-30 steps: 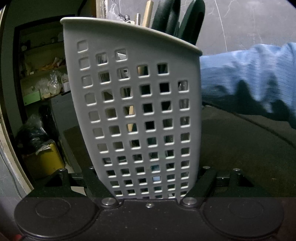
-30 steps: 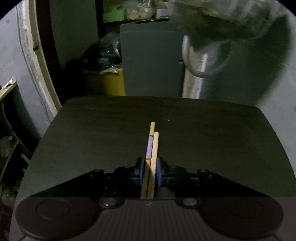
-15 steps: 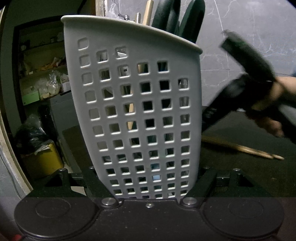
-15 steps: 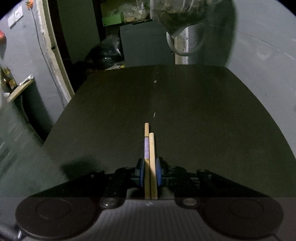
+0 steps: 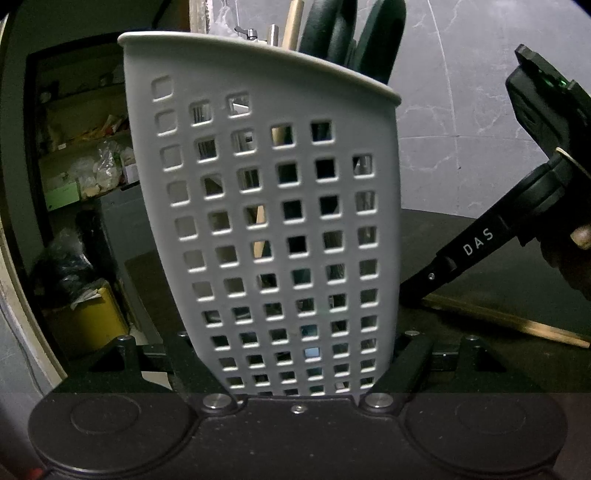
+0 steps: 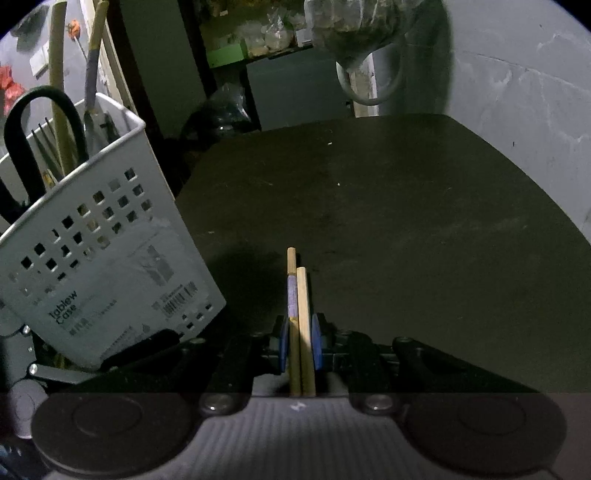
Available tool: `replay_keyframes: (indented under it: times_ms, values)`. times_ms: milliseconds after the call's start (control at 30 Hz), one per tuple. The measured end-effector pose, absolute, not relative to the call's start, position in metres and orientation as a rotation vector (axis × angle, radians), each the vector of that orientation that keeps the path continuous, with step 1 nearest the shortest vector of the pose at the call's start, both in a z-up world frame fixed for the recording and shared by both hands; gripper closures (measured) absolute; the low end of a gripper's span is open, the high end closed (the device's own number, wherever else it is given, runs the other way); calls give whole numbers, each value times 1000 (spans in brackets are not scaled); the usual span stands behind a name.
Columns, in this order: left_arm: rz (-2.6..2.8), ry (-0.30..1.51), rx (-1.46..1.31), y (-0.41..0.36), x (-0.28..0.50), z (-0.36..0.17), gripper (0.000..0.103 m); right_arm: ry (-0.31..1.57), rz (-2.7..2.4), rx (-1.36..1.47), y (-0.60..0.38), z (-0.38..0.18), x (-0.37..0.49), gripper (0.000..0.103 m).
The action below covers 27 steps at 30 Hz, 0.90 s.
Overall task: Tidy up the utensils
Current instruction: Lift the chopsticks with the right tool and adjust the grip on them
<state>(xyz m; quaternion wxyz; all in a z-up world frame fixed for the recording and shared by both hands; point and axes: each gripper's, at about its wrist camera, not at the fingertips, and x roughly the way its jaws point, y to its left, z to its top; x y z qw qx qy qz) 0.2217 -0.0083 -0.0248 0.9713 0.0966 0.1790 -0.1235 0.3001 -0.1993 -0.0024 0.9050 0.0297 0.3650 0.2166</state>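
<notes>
A grey perforated utensil caddy (image 5: 266,221) fills the left wrist view, and my left gripper (image 5: 299,369) is shut on its lower walls. It leans slightly and holds black scissors handles (image 5: 347,33), wooden sticks and metal handles. In the right wrist view the caddy (image 6: 96,258) stands at the left on the dark table (image 6: 406,221). My right gripper (image 6: 299,332) is shut on a pair of wooden chopsticks (image 6: 301,291), one with a purple band, pointing forward just right of the caddy. The chopsticks' long ends (image 5: 517,323) trail behind the right gripper's black finger (image 5: 469,251).
Cluttered shelves (image 5: 81,158), a yellow bin (image 5: 88,317) and a dark bag lie beyond the table's left edge. A grey cabinet (image 6: 295,92) and a hanging bag with a loop handle (image 6: 362,44) are at the back. A marbled wall (image 6: 517,92) runs along the right.
My right gripper swept left with the chopsticks, bringing the caddy into its view. From the left wrist, a blue sleeve gave way to the right gripper beside the caddy. The left gripper stayed still.
</notes>
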Motion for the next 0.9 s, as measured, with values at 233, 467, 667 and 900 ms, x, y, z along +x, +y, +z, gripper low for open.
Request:
replay_keyframes:
  times_ms: [233,467,667,900]
  values:
    - [-247,362,197,-9,221,-26,25,721,429,87,-213,-5,273,76]
    - [-248,365,197,-8,222,-26,25,716,399,78,-228,-4,251,76]
    - [-248,365,196,-8,222,-26,25,731,389,102,-236,-4,244,73]
    - [-247,370,198,-8,225,-26,25,728,384,119,-241,-4,244,68]
